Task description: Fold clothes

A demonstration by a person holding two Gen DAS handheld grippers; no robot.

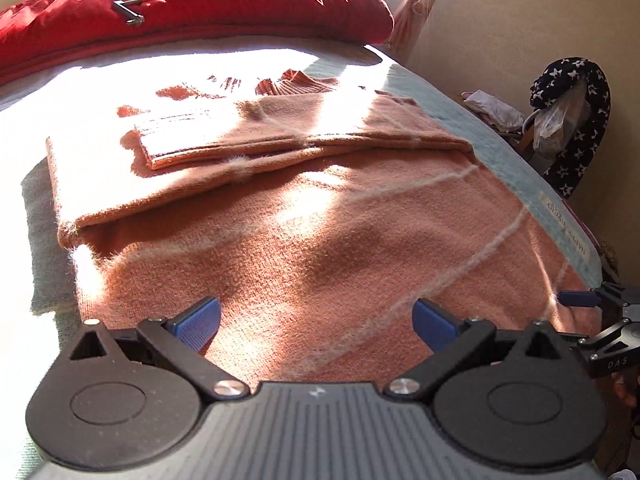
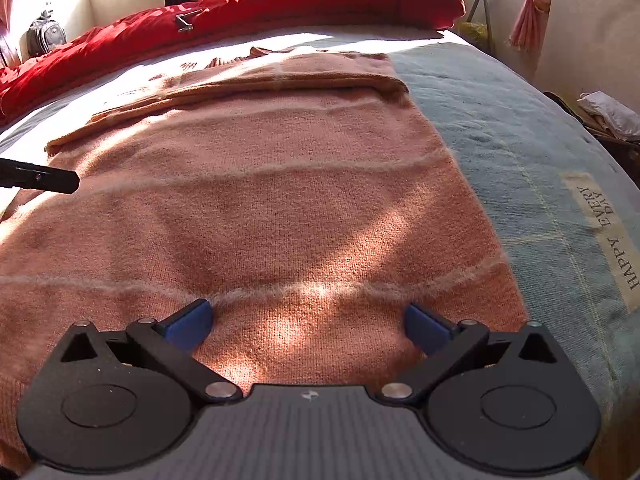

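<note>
A salmon-pink knitted sweater [image 1: 320, 232] with thin pale stripes lies flat on the bed, its sleeves folded across the chest and its ribbed collar [image 1: 296, 80] at the far end. My left gripper [image 1: 316, 324] hovers open over the sweater's near hem, nothing between its blue pads. The right gripper's blue tip [image 1: 576, 299] shows at the sweater's right edge in the left wrist view. In the right wrist view the same sweater [image 2: 260, 208] fills the frame and my right gripper [image 2: 308, 322] stands open above its hem. One black finger [image 2: 44, 180] of the left gripper enters from the left.
A pale blue-grey blanket [image 2: 520, 152] with a "HAPPY EVERY DAY" label [image 2: 604, 236] covers the bed. A red quilt [image 1: 192, 12] is heaped at the far end. Right of the bed stand a star-patterned dark cloth [image 1: 576, 120] and a wall; bright sunlight washes out the left side.
</note>
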